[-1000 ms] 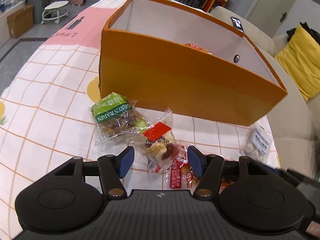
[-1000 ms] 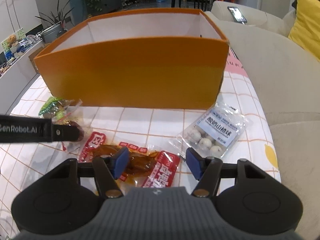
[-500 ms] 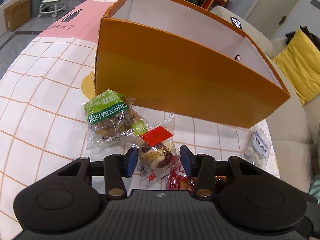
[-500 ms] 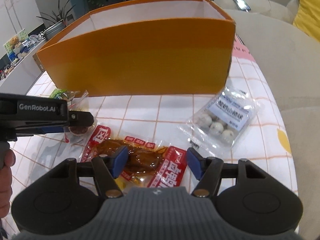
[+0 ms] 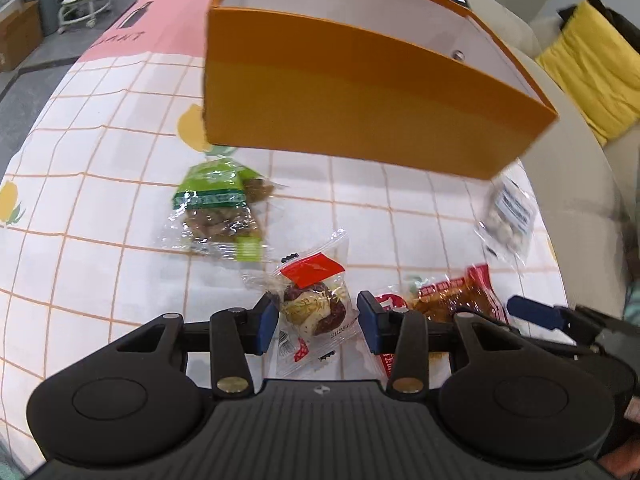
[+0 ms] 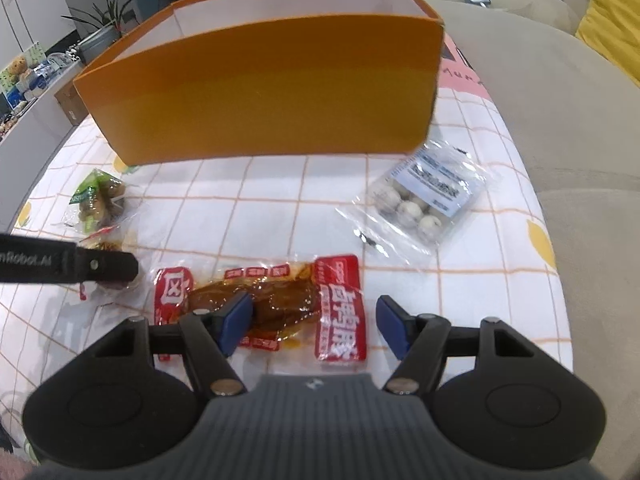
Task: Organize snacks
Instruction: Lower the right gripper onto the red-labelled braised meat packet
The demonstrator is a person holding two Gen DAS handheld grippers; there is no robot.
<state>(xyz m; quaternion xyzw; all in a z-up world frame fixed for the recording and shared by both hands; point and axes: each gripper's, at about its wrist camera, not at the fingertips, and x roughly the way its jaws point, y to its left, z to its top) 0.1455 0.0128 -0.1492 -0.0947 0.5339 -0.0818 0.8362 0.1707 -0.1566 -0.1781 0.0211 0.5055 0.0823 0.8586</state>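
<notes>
The left gripper straddled the date candy, unclenched, in front of the orange box; squeezing the firm middle would hold better. The right gripper hung released above the red packet.

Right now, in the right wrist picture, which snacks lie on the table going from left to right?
Green raisin bag → red meat pack → white balls bag.
</notes>
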